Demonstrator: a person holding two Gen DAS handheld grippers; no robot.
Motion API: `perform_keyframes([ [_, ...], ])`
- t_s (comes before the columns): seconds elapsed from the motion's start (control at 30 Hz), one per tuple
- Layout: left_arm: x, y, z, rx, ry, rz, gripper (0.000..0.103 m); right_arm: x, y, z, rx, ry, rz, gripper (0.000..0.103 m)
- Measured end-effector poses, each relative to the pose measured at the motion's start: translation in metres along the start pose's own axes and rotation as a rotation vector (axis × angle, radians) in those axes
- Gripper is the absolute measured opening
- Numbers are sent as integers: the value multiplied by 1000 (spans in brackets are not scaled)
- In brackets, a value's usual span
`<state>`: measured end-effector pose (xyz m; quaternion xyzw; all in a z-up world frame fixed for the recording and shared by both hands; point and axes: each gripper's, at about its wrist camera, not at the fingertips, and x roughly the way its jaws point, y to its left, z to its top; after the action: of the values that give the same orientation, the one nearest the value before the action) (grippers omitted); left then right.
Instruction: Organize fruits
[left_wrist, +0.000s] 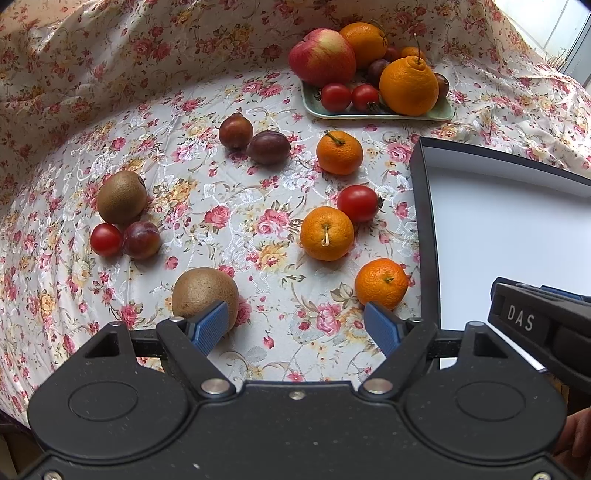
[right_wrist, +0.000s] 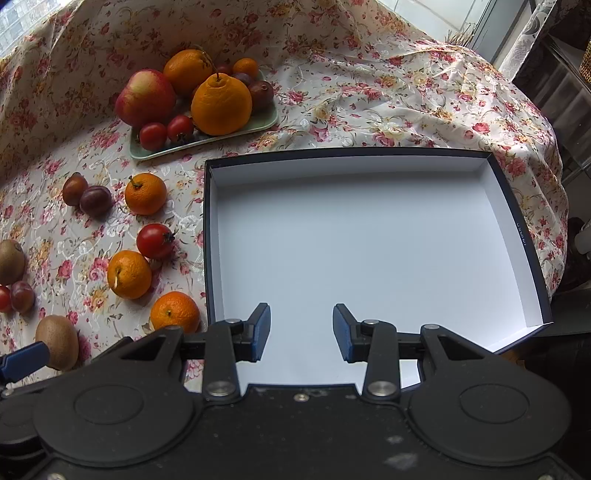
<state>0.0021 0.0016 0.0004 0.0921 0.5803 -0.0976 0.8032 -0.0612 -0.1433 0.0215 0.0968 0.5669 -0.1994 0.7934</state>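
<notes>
Loose fruit lies on the flowered cloth: two kiwis (left_wrist: 205, 293) (left_wrist: 122, 197), three mandarins (left_wrist: 382, 282) (left_wrist: 327, 232) (left_wrist: 339, 152), tomatoes (left_wrist: 358, 203) (left_wrist: 106, 240) and plums (left_wrist: 267, 147) (left_wrist: 141, 240). My left gripper (left_wrist: 295, 321) hovers open above the cloth, nothing between its blue pads. The near kiwi sits just behind its left finger and the near mandarin behind its right one. An empty white-lined dark box (right_wrist: 369, 258) lies to the right. Over its near part my right gripper (right_wrist: 301, 325) stands open, its jaws narrowly apart and empty.
A pale green tray (left_wrist: 376, 116) at the back holds an apple (left_wrist: 321, 55), large oranges, tomatoes and plums. The cloth rises in folds behind and to the left. The table edge drops off right of the box (left_wrist: 498, 229). A hand shows at the lower right.
</notes>
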Motion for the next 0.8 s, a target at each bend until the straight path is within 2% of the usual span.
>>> perform_keyframes([
  [0.43,1,12,3,-38,18,-10,81,0,9,0,-7,9,14,40],
  [0.63,1,41,11,-110,17,-13,78,-2,13,5,17,14,41,40],
  [0.67,1,47,12,-126,16,-16,75,-2,13,6,27,15,49,40],
  [0.8,0,78,19,-206,-5,10,73,-3,16,10,63,24,76,40],
])
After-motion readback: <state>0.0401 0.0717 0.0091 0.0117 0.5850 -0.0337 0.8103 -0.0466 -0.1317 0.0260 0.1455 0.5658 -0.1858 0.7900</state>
